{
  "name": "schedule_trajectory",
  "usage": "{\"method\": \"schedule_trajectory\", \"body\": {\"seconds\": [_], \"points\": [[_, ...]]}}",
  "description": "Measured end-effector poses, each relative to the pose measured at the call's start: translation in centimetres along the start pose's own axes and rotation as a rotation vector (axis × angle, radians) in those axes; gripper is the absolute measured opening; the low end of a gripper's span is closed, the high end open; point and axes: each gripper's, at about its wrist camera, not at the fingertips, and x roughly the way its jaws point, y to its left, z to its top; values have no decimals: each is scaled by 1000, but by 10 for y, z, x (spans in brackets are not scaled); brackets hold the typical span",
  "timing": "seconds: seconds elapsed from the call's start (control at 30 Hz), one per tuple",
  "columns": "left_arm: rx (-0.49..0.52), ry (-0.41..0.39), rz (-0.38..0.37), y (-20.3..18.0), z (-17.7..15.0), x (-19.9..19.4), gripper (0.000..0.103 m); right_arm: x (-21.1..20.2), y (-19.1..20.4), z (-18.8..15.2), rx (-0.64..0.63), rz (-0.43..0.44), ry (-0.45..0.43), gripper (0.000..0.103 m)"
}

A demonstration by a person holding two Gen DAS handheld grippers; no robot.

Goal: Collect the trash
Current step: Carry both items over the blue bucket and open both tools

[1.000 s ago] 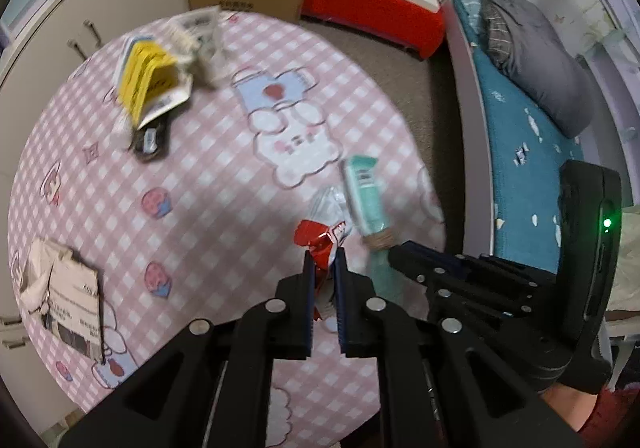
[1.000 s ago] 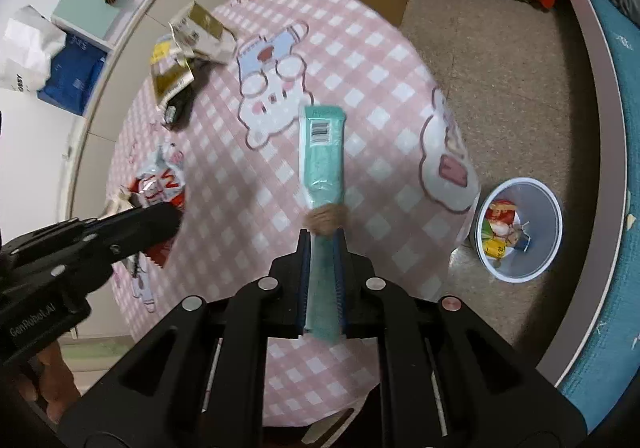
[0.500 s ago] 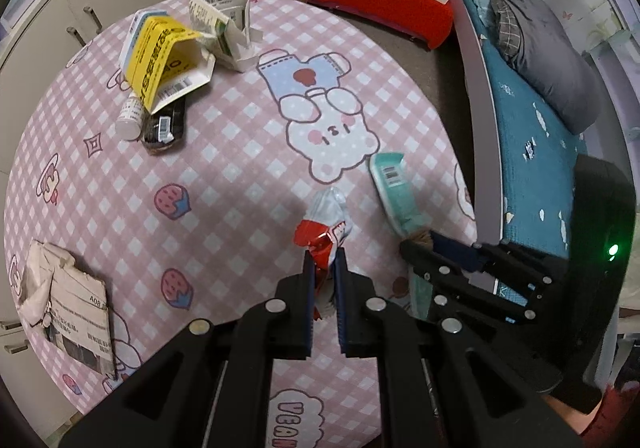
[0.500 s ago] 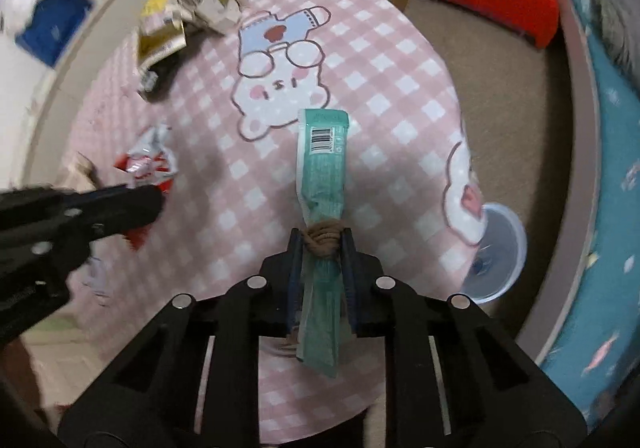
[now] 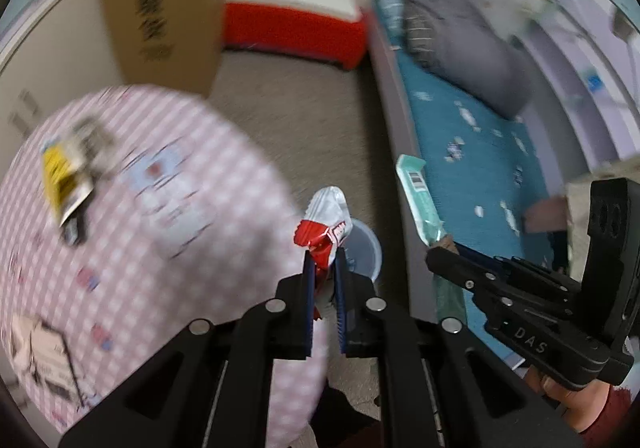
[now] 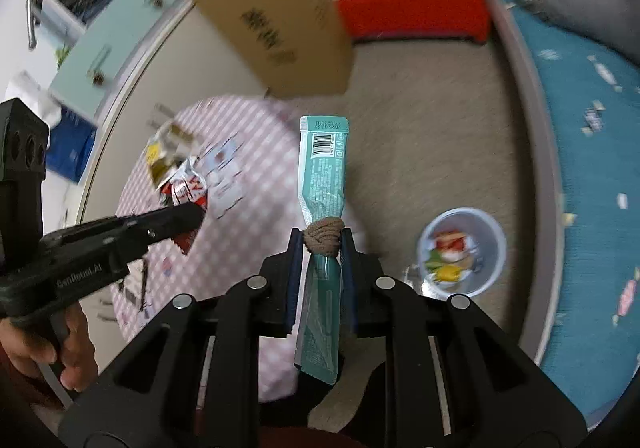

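My left gripper (image 5: pixel 323 254) is shut on a crumpled red and silver wrapper (image 5: pixel 326 221), held in the air past the edge of the round pink checked table (image 5: pixel 132 232). My right gripper (image 6: pixel 322 238) is shut on a long teal wrapper (image 6: pixel 323 163) with a brown band knotted round it, also lifted clear of the table. The teal wrapper (image 5: pixel 416 191) and the right gripper show at the right of the left wrist view. A small pale blue trash bin (image 6: pixel 460 252) with several wrappers inside stands on the floor below and to the right. The bin's rim (image 5: pixel 370 244) peeks out behind the left fingers.
On the table lie a yellow packet (image 5: pixel 64 171), a dark item and a newspaper-like wad (image 5: pixel 44 352). A cardboard box (image 6: pixel 276 23) and a red and white box (image 5: pixel 296 27) stand on the grey carpet. A bed with a teal sheet (image 5: pixel 472 151) runs along the right.
Both grippers have lifted their wrappers off the table and swung right, beyond the table's edge, towards the floor bin. The views are now blurred and tilted.
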Motion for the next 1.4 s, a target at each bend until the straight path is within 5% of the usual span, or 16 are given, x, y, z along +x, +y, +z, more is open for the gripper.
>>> {"method": "schedule_trajectory", "body": {"seconds": [0.4, 0.53, 0.63, 1.1, 1.4], "points": [[171, -45, -93, -133, 17, 9, 8, -69, -78, 0, 73, -89, -117, 20], [174, -41, -78, -144, 17, 13, 8, -65, -87, 3, 68, -107, -131, 23], [178, -26, -61, -149, 17, 18, 8, -63, -103, 1, 99, -108, -127, 49], [280, -1, -67, -198, 21, 32, 9, -145, -131, -18, 174, -173, -297, 63], [338, 0, -98, -224, 26, 37, 9, -163, -146, -24, 220, -218, -349, 66]]}}
